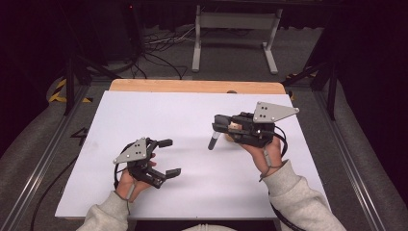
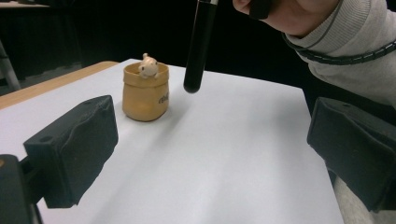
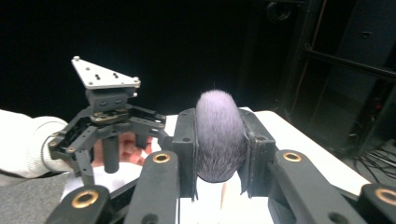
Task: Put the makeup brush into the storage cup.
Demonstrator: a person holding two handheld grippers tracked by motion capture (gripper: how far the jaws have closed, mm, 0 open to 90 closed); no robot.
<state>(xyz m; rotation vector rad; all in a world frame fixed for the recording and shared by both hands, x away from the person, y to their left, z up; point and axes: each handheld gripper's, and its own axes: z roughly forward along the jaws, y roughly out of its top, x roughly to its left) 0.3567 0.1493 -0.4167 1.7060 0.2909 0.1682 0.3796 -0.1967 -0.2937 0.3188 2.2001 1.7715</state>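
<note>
Black makeup brush [image 1: 213, 140] clamped by its bristles in right tool [image 1: 220, 126], handle hanging above white bench [image 1: 192, 110], left tool [image 1: 169, 157] wide at 7 o'clock, tan pot [image 2: 144, 91] beyond.

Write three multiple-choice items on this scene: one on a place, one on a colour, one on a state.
1. Where does the pot stand?
A. on the white sheet
B. on the floor
C. between the left gripper's jaws

2. What colour is the pot?
A. blue
B. yellow-brown
C. white

3. How is the left gripper?
A. shut on the brush
B. shut on nothing
C. open

Key:
1 A: in the left gripper view the pot stands on the white sheet, beyond the jaws.
2 B: its wall is yellow-brown, with a small pale figure at the rim.
3 C: the left gripper has its jaws wide apart with nothing between them, while the brush is held by the right gripper, jaws closed on its bristle head.
</note>
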